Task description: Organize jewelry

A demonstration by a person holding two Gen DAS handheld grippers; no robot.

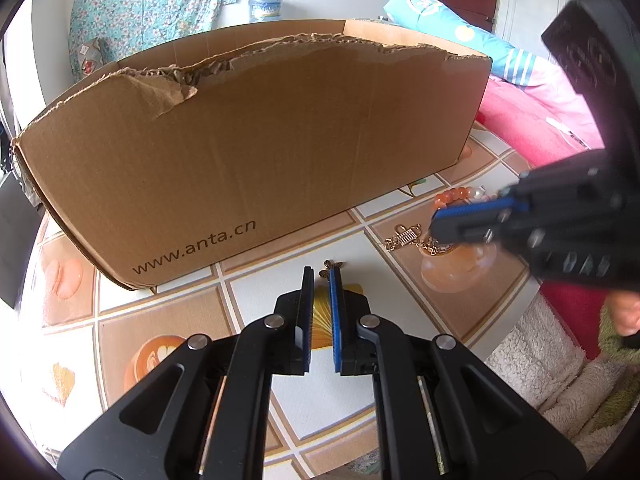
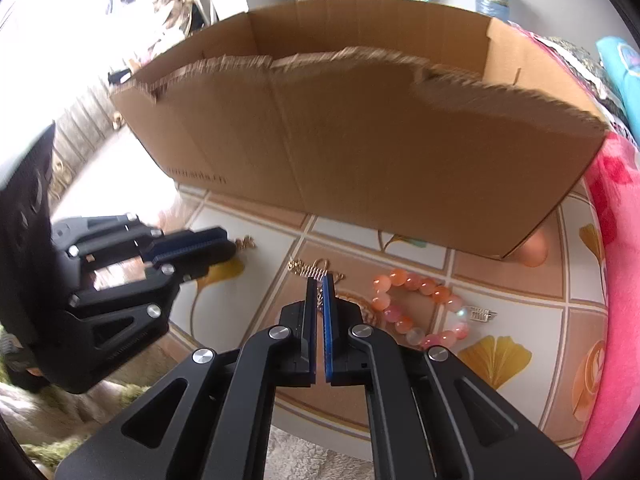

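I am holding both grippers over the patterned tabletop, in front of the torn cardboard box. My right gripper is pinching shut on the gold chain — links are showing between its pads. My left gripper is sitting nearly closed and empty, just behind a small butterfly charm. The orange bead bracelet is lying just right of the chain.
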